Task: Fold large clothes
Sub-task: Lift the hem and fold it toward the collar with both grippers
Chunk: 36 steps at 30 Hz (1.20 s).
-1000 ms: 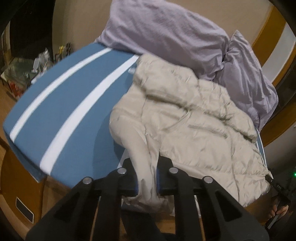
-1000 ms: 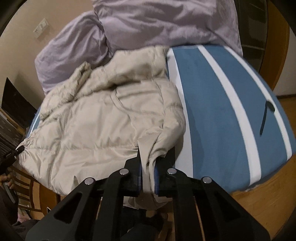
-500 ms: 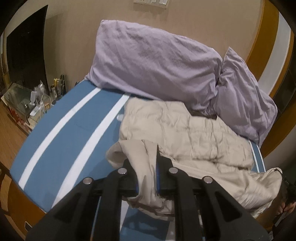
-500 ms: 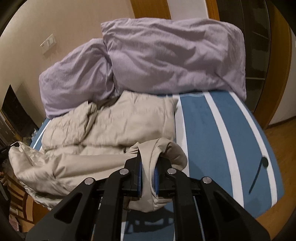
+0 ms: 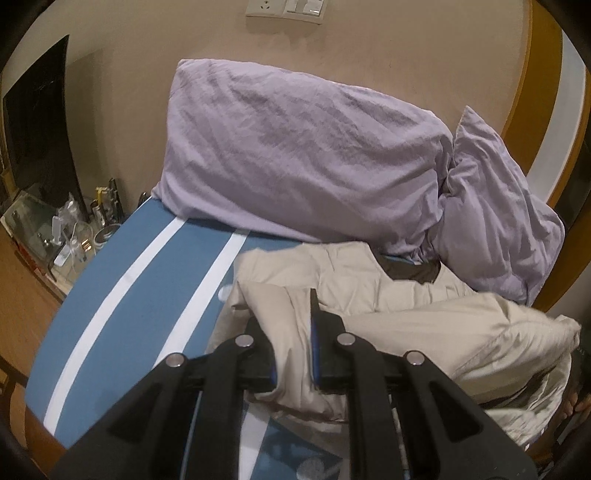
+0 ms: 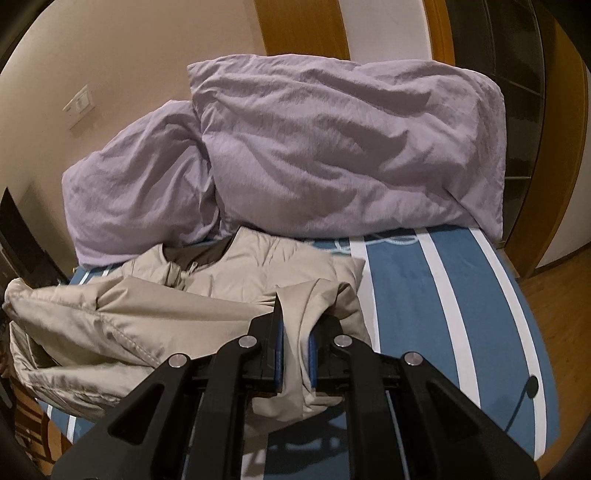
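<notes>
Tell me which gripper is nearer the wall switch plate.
Left. The left gripper faces the switch plate straight ahead; from the right gripper it sits far off left.

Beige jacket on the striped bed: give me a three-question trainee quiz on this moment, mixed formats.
1. True or false: the left hand-held gripper is shut on cloth of the beige jacket.
2. Multiple choice: what lies at the far end of the blue striped bed cover, behind the jacket? A) a folded towel B) two lilac pillows C) a laundry basket.
3. Fill in: the right hand-held gripper is shut on a fold of the ____.

Key:
1. True: beige cloth is pinched between its blue pads.
2. B.
3. Beige jacket, with cloth hanging below the pads.
</notes>
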{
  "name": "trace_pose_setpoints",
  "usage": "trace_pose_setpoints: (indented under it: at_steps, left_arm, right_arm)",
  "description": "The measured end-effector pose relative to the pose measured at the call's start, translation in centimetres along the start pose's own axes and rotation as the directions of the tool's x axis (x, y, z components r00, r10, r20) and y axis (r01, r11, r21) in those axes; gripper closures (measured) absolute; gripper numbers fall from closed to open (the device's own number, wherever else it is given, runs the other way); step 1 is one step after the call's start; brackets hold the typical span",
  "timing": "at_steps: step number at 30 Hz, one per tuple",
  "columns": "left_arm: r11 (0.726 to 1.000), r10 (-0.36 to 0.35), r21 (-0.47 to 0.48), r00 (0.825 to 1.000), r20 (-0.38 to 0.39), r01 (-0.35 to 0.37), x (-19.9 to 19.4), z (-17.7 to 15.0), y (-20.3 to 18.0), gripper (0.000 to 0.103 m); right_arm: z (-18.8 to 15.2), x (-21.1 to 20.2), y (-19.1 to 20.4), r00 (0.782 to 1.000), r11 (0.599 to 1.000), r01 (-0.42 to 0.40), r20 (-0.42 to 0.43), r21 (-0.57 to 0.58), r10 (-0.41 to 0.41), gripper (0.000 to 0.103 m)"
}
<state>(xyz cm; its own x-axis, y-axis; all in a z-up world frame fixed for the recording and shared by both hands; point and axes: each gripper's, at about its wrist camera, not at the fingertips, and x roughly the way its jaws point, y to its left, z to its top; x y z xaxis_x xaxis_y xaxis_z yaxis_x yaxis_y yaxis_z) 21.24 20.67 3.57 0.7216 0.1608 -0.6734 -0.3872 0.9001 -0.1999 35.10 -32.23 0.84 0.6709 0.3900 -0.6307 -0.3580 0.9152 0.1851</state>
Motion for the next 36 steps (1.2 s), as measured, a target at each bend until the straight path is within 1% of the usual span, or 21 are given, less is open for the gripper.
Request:
trace_pose_setpoints:
  at_steps: [6, 13, 23, 30, 36]
  left_arm:
    - [1.0, -0.003, 0.015, 1.0, -0.001, 0.003, 2.6, 2.7, -0.6, 0.09]
    - [1.0, -0.001, 0.008, 0.999, -0.038, 0.001, 7.2, 5.2, -0.9, 0.09]
    - [0.999, 0.029, -0.01, 0.993, -0.116, -0.03, 13.9, 6.4, -0.6, 0.089]
    - [0.998, 0.056, -0.002, 0.984, -0.168, -0.057, 18.3, 6.9, -0.9, 0.088]
    - [0.997, 0.079, 0.011, 0.979, -0.19, -0.078, 21.6, 7.5, -1.5, 0.086]
  right_arm:
    - [2.2, 2.7, 0.0, 1.0, 0.999, 0.016, -0.004, 0.037, -0.015, 0.093]
    - [4.4, 6.9, 0.3, 0.997, 0.996, 0.065, -0.037, 0.066, -0.062, 0.093]
    - [5.6, 12.8, -0.4, 0.986, 0.985, 0.132, -0.12, 0.111, -0.119, 0.092]
    - [5.5, 17.2, -1.5, 0.974, 0.978, 0.151, -0.191, 0.146, -0.122, 0.092]
    - [5.5, 20.2, -2.4, 0.967, 0.971, 0.155, -0.227, 0.18, -0.113, 0.092]
